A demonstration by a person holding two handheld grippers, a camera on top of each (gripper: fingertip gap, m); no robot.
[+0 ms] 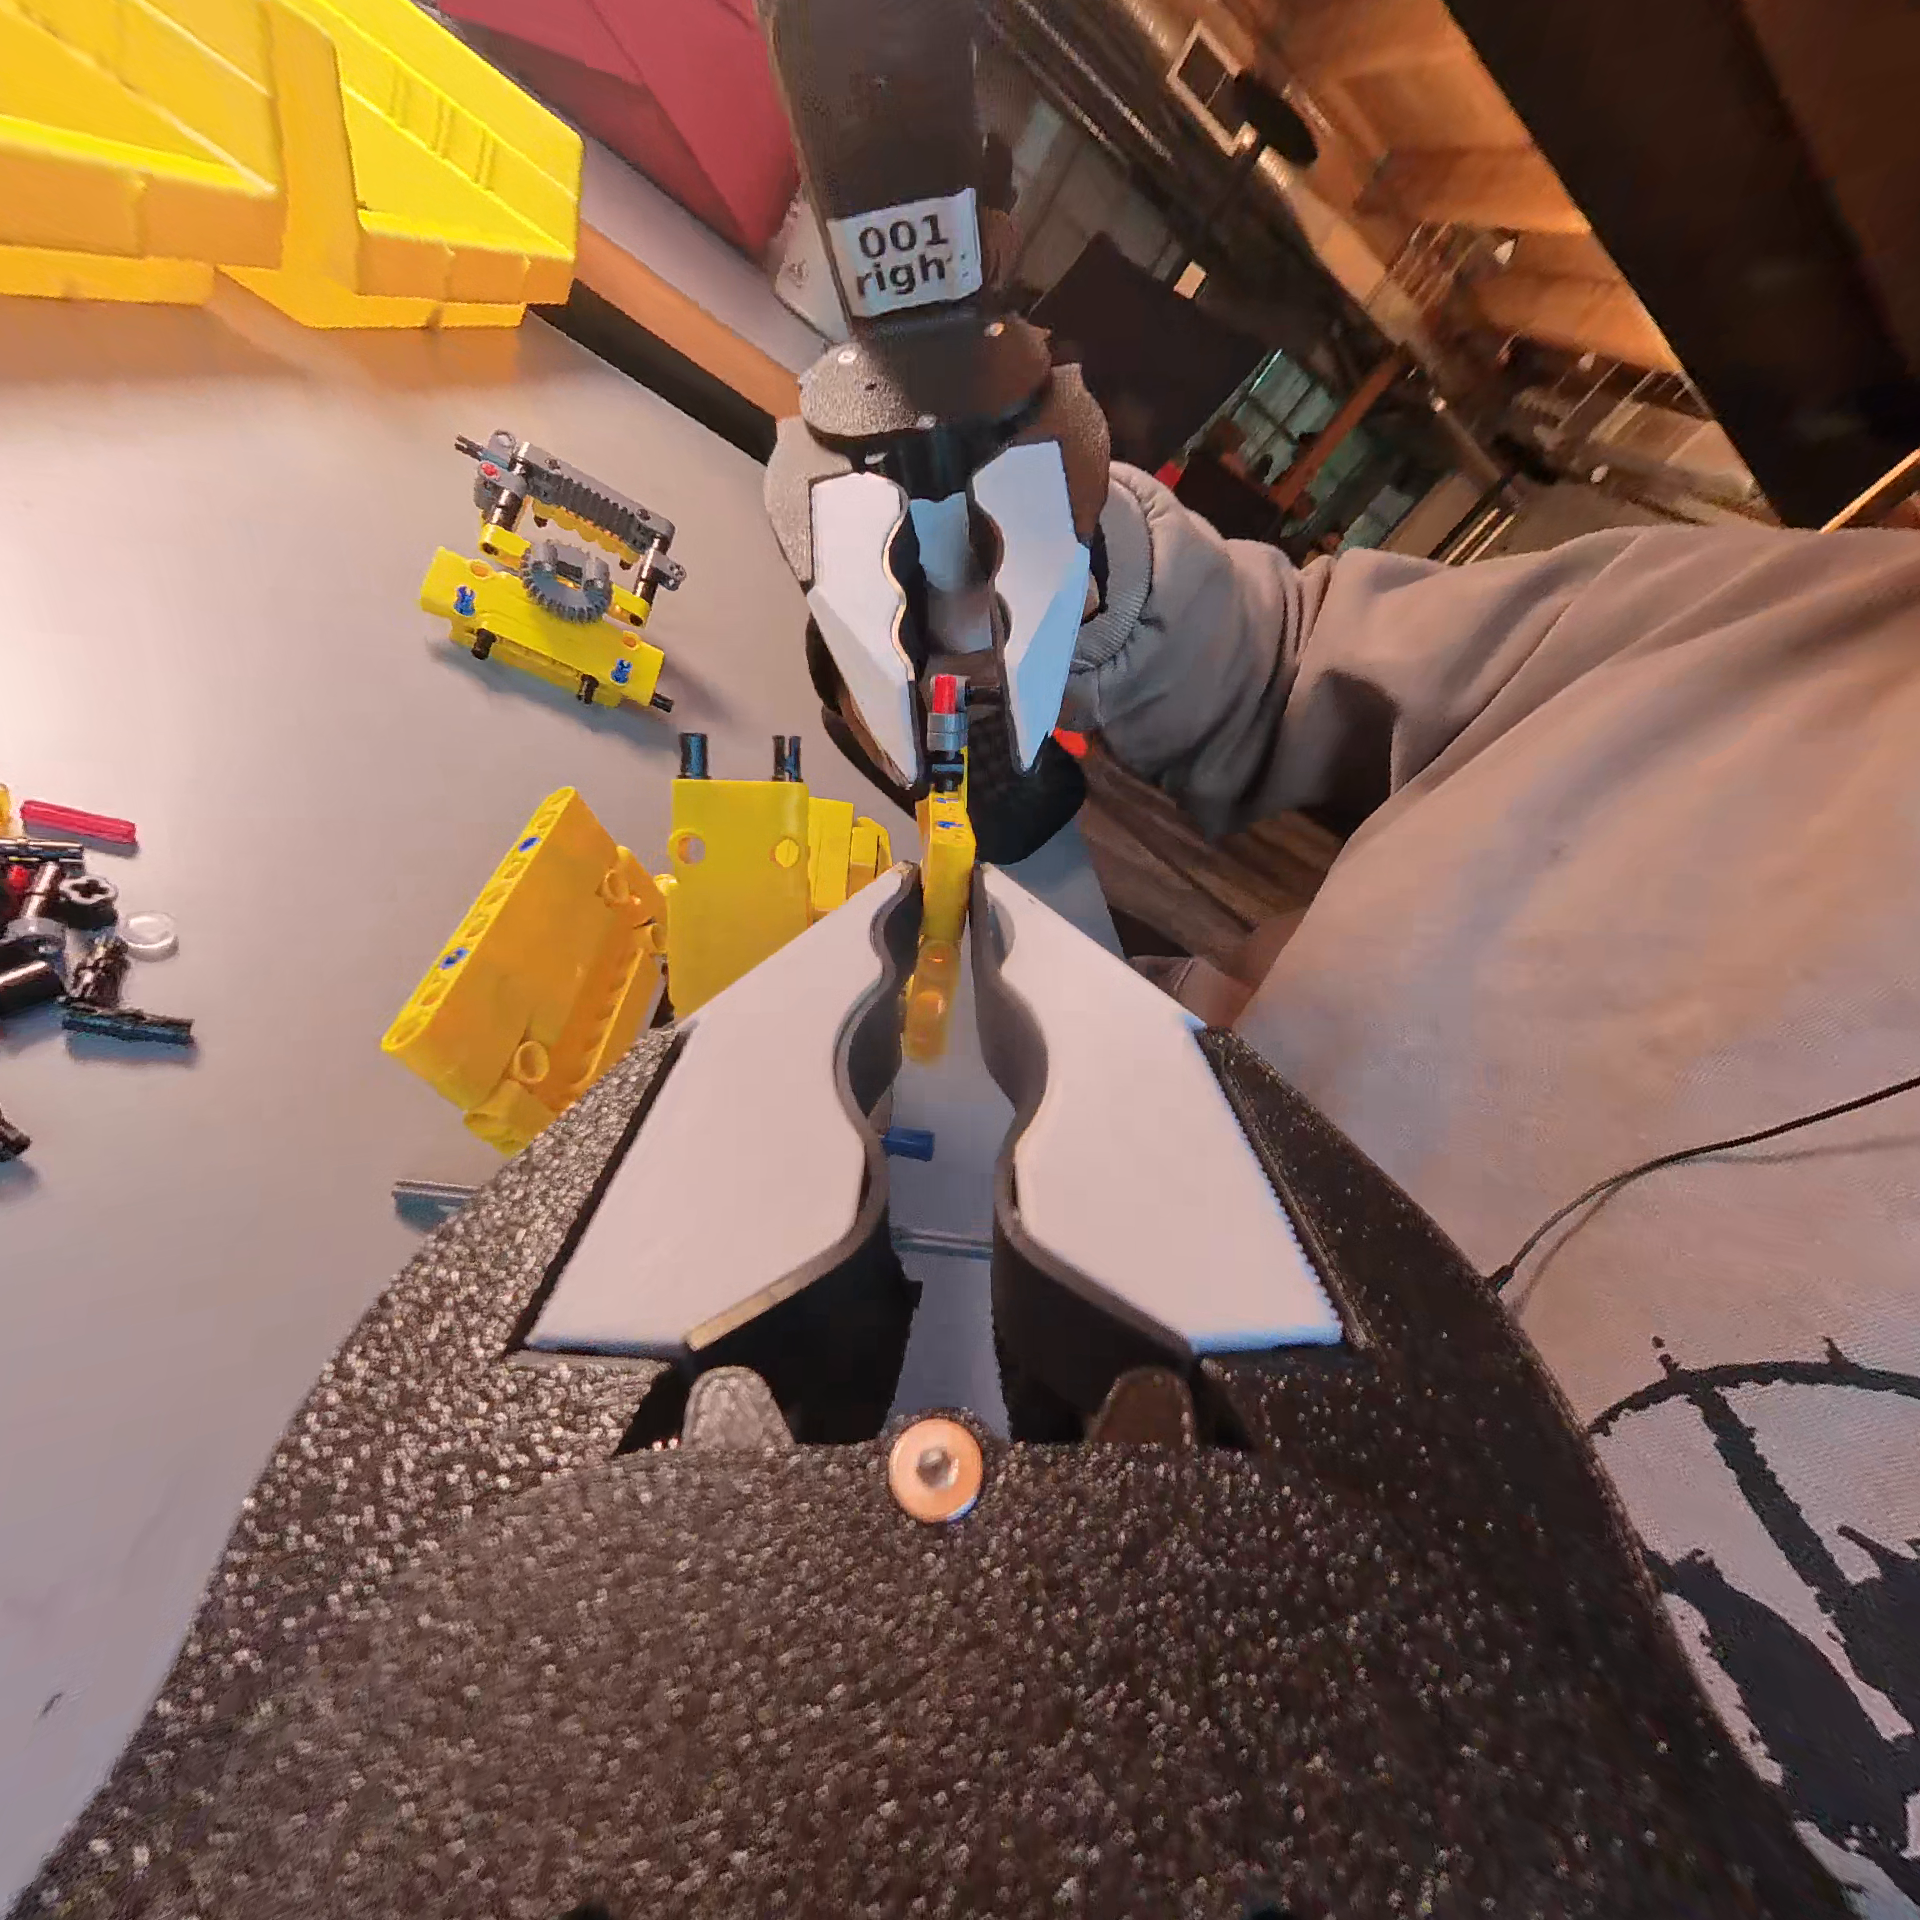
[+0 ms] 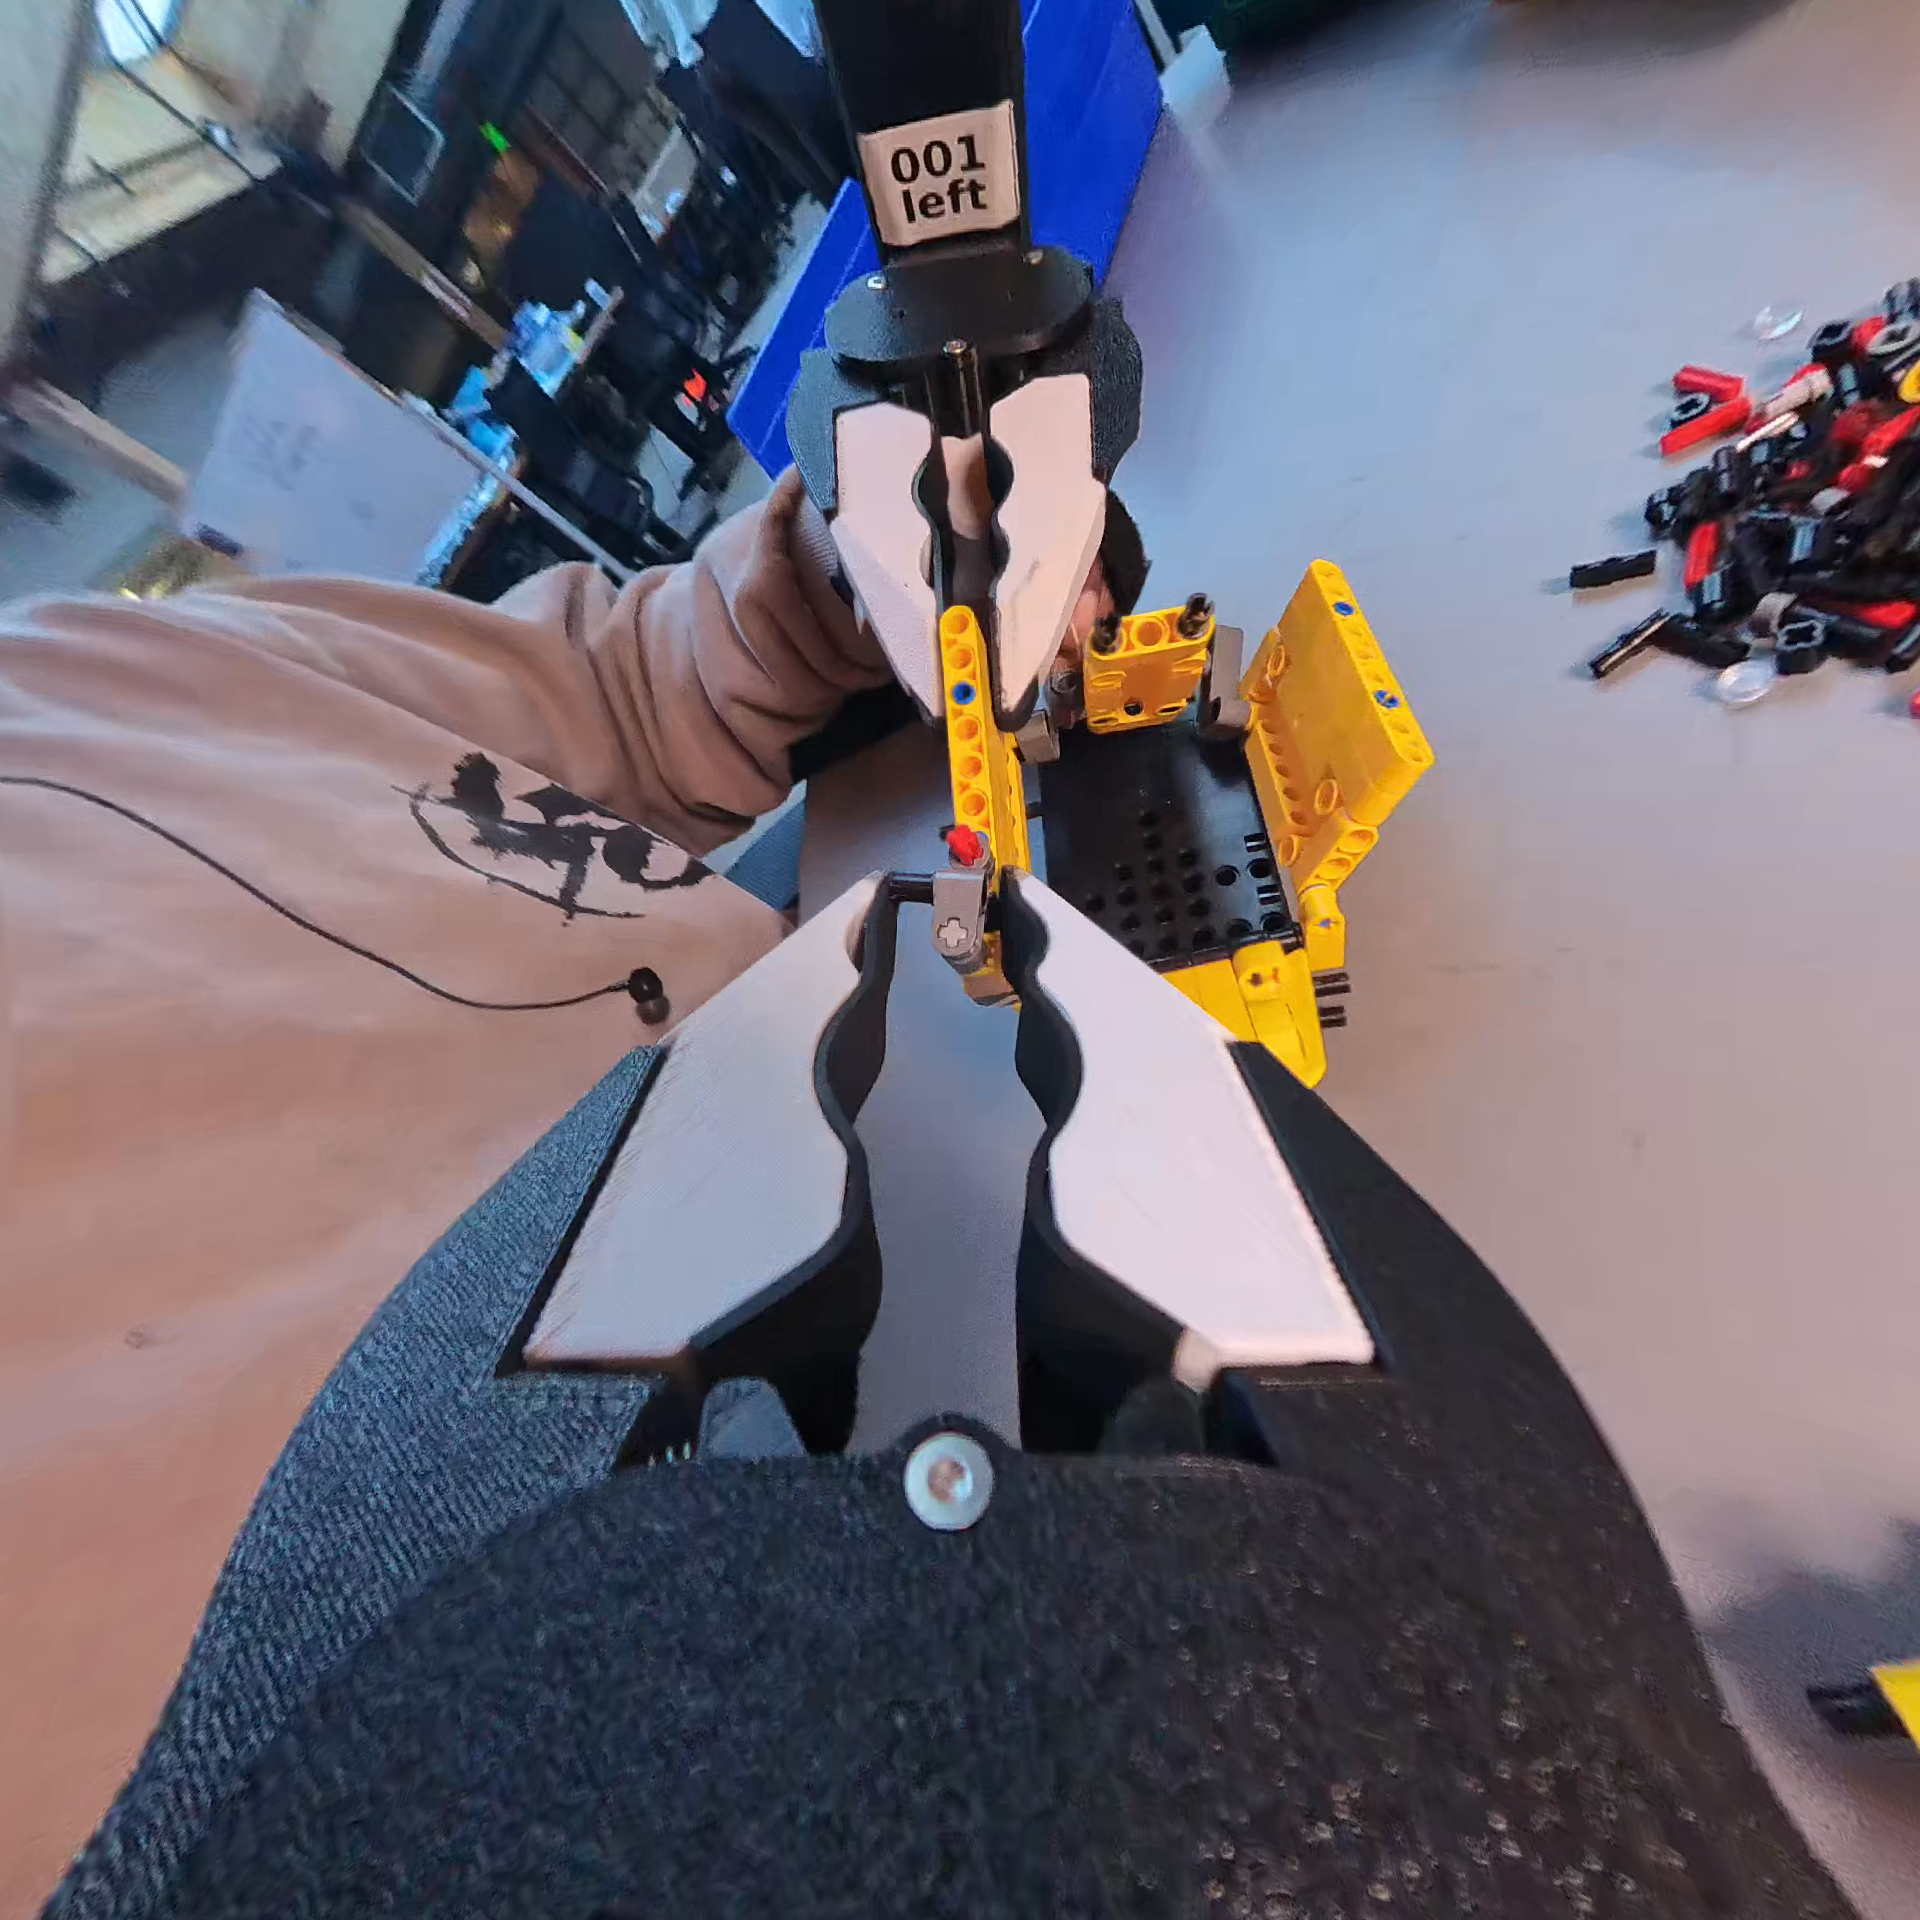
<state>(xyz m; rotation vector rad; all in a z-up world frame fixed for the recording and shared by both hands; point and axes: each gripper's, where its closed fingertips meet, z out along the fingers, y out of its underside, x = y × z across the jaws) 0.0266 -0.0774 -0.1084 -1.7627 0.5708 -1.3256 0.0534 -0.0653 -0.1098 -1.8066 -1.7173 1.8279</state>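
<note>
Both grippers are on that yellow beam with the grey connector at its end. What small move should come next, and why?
Probably close the right gripper onto the grey connector. Its jaws flank the connector with a gap showing on one side, while the left gripper looks shut on the yellow beam, holding it off the table. It looks steady enough to grip.

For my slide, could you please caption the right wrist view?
Right claw closing on a grey connector at the end of a long yellow holed plastic beam, gripped by the left claw.
</note>
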